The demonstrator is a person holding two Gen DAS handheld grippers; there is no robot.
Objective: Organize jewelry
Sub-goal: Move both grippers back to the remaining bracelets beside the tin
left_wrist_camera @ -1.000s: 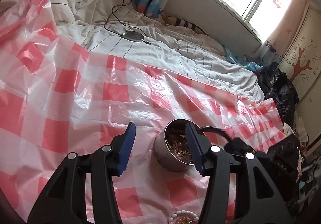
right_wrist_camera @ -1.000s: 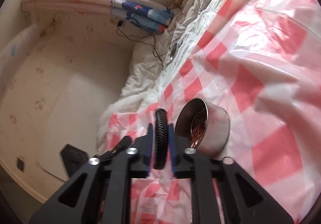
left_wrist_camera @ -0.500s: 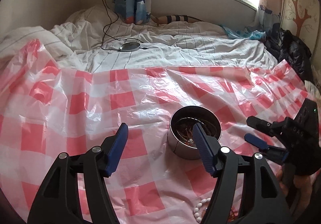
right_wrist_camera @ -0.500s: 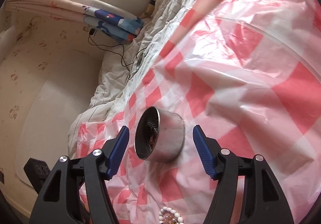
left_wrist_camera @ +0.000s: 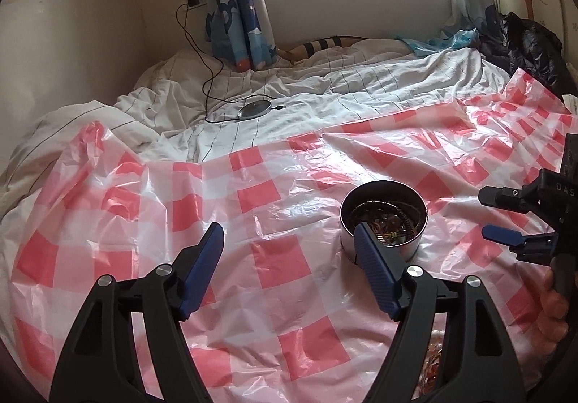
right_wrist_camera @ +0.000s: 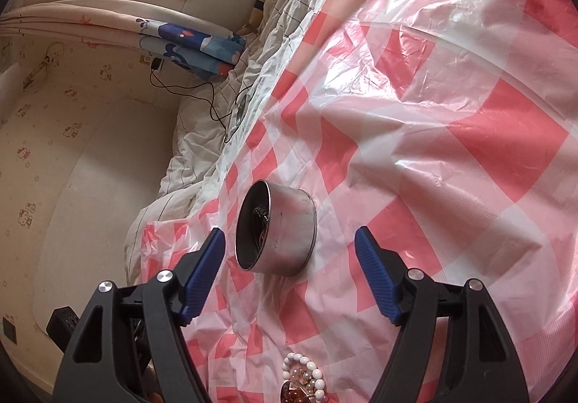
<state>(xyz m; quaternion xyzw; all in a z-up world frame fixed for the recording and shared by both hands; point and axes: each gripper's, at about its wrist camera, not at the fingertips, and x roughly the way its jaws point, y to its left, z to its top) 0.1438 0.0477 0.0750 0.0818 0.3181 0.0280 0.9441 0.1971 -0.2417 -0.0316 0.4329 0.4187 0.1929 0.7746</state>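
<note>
A round metal tin (left_wrist_camera: pixel 383 218) holding tangled jewelry and a black ring stands on the pink checked plastic sheet (left_wrist_camera: pixel 274 197); it also shows in the right wrist view (right_wrist_camera: pixel 276 231). My left gripper (left_wrist_camera: pixel 289 245) is open and empty, just left of and before the tin. My right gripper (right_wrist_camera: pixel 290 247) is open and empty, facing the tin from close by; it also shows in the left wrist view (left_wrist_camera: pixel 500 217) at the right. A white bead bracelet (right_wrist_camera: pixel 305 376) and amber pieces (right_wrist_camera: pixel 294 395) lie on the sheet near me.
The sheet covers a bed with a rumpled white quilt (left_wrist_camera: pixel 325 85). A round grey charger (left_wrist_camera: pixel 254 109) with a black cable lies on the quilt. Blue curtains (left_wrist_camera: pixel 240 20) and a window are behind. Black clothing (left_wrist_camera: pixel 523 41) lies at the far right.
A second ago my right gripper was shut on a black ring beside the tin; it has opened and drawn back, and the ring lies in the tin. My left gripper has pulled back and levelled.
</note>
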